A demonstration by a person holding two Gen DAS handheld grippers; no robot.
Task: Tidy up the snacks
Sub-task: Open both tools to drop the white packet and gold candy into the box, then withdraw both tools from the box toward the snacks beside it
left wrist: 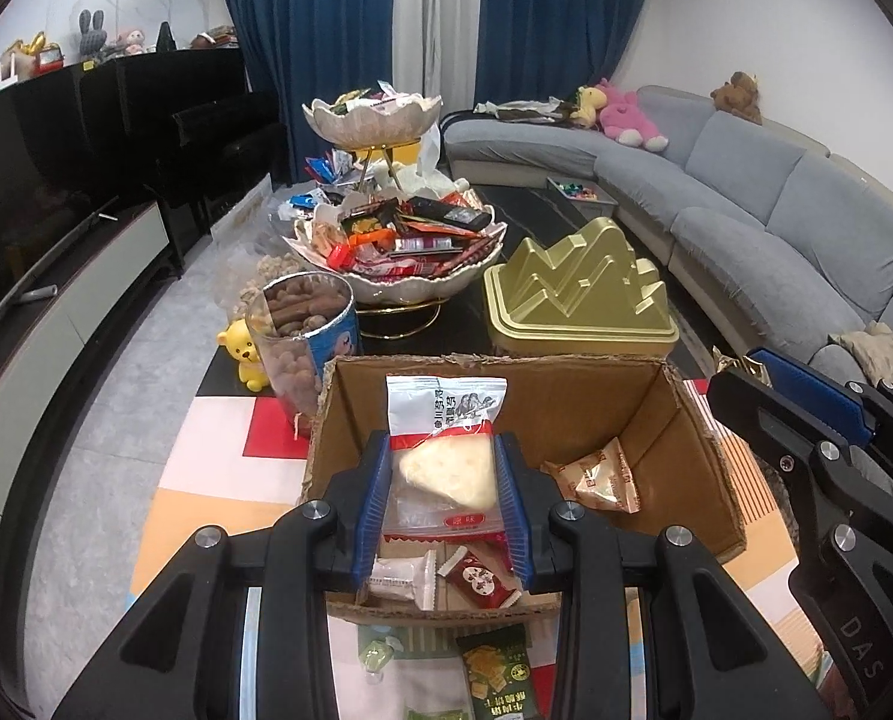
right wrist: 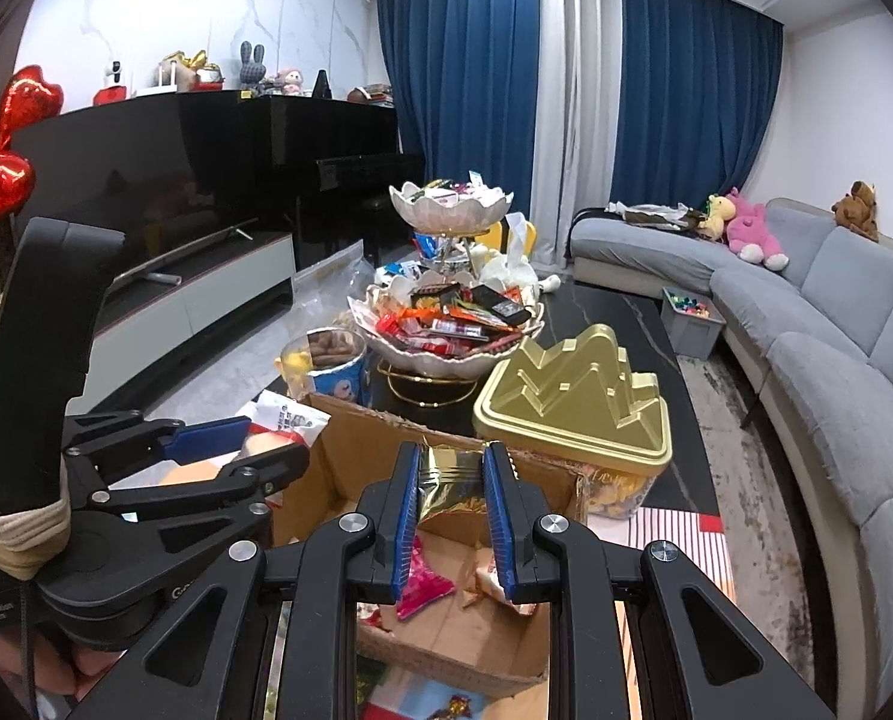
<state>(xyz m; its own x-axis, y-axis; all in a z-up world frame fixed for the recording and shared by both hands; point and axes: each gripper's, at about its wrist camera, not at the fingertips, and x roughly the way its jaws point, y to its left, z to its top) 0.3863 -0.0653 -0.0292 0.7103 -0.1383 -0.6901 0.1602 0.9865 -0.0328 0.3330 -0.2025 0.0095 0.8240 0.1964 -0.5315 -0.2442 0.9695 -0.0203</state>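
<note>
Nearest the left wrist camera, the left gripper (left wrist: 444,468) clamps a white snack packet (left wrist: 446,450) between its blue pads; a pale wedge-shaped snack shows through the packet's clear window. The packet hangs over an open cardboard box (left wrist: 695,468) that sits on the counter (left wrist: 218,432), here covered by a mat of red, orange and white blocks. On the box floor lie an orange wrapped snack (left wrist: 596,477), a small white wrapped sweet (left wrist: 401,579) and a red wrapped sweet (left wrist: 482,582). A green snack packet (left wrist: 493,675) lies on the mat just in front of the box.

In the right wrist view, the right gripper (right wrist: 449,480) is closed on a crumpled gold foil packet (right wrist: 449,489), held above the near side of the same box. The left gripper appears to its left, side on.

Beyond the box, touching or just behind its far wall, stand a clear tub of brown snacks (left wrist: 302,336) on the left and a gold tin with a mountain-shaped lid (left wrist: 578,294) on the right. A small yellow bear figure (left wrist: 245,351) sits beside the tub. Behind these rises a tiered petal-shaped bowl stand (left wrist: 386,264) piled with mixed wrapped snacks.

Farther off, a grey sofa (left wrist: 764,198) with plush toys runs along the right, and blue curtains (left wrist: 326,30) hang at the back
</note>
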